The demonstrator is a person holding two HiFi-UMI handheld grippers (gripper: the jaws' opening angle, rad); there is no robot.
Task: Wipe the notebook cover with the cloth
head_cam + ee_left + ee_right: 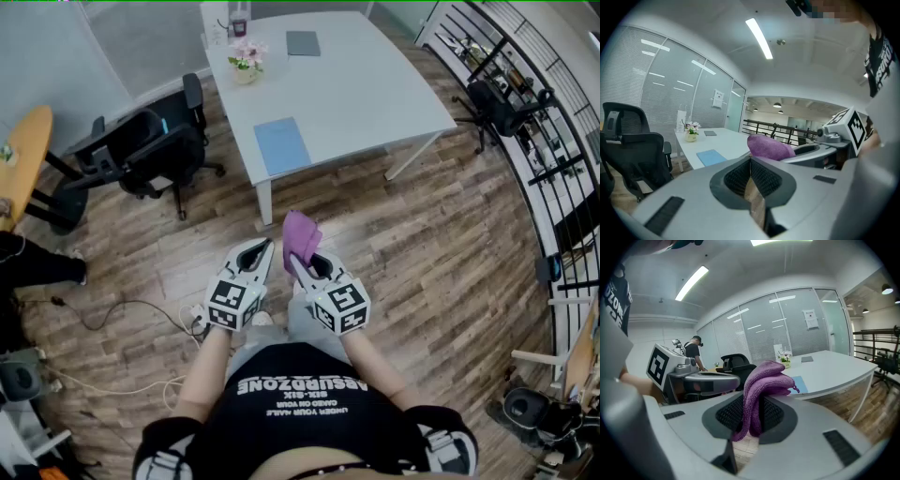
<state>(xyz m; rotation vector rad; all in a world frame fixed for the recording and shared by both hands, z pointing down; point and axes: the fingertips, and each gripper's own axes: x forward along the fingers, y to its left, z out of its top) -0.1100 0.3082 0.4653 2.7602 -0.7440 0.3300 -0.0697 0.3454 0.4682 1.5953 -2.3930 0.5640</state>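
so the wiping hasn't started yet as far as i can tell. the person stands on the wood floor (441,244) well back from the white table (375,94), both grippers held close in front of the body. the right gripper (750,416) has its jaws clamped on the purple cloth (761,390) — the fabric is bunched up, pokes out above the jaw tips and hangs down a bit between the pads. the left gripper (751,173) has its jaws pressed together with nothing in them; you just see a sliver of floor through the slit lower down. the light blue notebook (281,145) lies flat near the table's front edge, closed by the look of it, nothing touching it, and well apart from both grippers. there's also a grey flat thing (303,43) further back on the table, can't tell what it is, plus a little pot of flowers (246,61), and a black office chair (141,150) off to the left of the table. my read: the cloth pickup is done, everything else is left — walk up to the table, bring the cloth down onto the cover, rub across it. the free left gripper could pin the notebook so it doesn't slide on that smooth top, but that's just my guess.
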